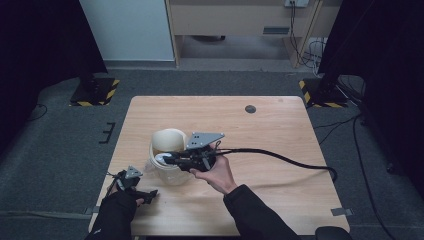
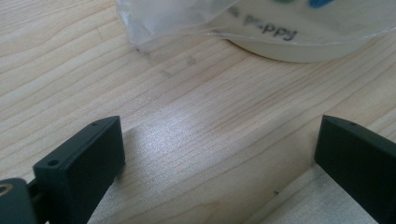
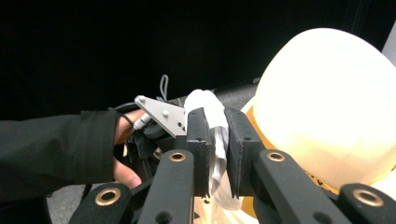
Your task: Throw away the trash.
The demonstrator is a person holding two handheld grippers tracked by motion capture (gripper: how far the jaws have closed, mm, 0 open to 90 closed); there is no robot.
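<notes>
A cream tub [image 1: 169, 142] stands left of centre on the table [image 1: 280, 130], wrapped below in a clear bag [image 2: 154, 18] that spreads onto the wood; its rounded lid [image 3: 327, 107] is tilted up. The right gripper [image 1: 165, 159] reaches in from the right at the tub's near rim, jaws clamped on a white fold of plastic [image 3: 212, 121]. The right hand [image 1: 212, 170] holds it, and its cable [image 1: 285, 160] trails right across the table. The left gripper [image 1: 142, 195] rests low at the near left corner, near the tub but apart from it, jaws spread wide with nothing between them, held by the left hand [image 3: 122, 154] in a dark sleeve [image 1: 115, 215].
</notes>
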